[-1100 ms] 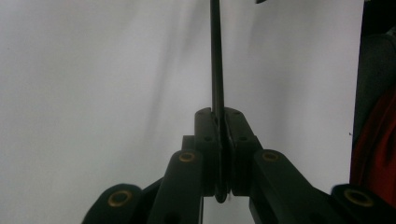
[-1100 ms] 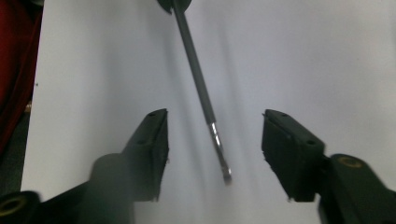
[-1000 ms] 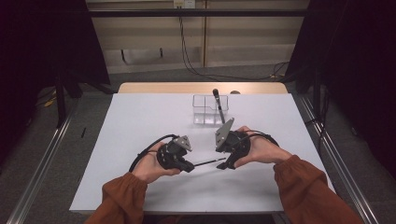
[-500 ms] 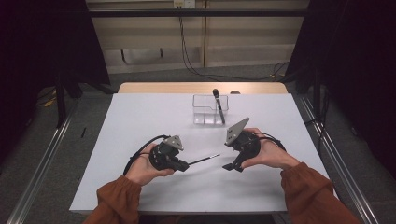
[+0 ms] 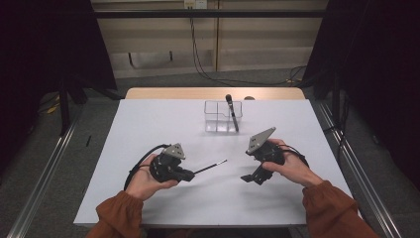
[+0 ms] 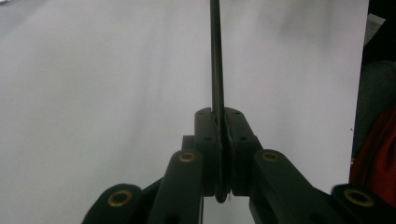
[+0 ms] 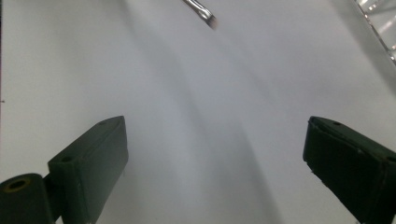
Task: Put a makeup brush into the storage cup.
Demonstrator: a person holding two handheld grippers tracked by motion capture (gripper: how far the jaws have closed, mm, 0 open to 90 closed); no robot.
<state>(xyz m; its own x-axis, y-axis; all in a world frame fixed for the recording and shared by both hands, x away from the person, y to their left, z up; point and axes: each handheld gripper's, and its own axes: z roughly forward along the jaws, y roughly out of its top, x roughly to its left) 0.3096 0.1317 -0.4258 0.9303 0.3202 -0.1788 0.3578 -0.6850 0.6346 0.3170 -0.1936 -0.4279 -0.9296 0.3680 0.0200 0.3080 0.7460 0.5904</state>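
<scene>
A thin black brush [image 5: 210,166] sticks out to the right from my left gripper [image 5: 190,174], which is shut on its handle just above the white table [image 5: 148,124]. In the left gripper view the handle [image 6: 216,56] runs straight up from between the pressed pads of the left gripper [image 6: 222,140]. My right gripper [image 5: 250,178] hovers to the right of the brush tip, apart from it. Its jaws have just been opening and stand wide with nothing between them. The right gripper view shows the right gripper [image 7: 215,154] over bare table, with the bristle tip [image 7: 204,13] at the top edge.
A clear compartment box [image 5: 223,116] stands at the back middle of the table, with a black-handled tool [image 5: 231,111] leaning in it. Its corner [image 7: 380,18] appears in the right gripper view. Black cables trail from both grippers.
A second ago both grippers met at the brush. The right gripper has let go, opened and drawn away to the right; the left has shifted slightly left with the brush.
</scene>
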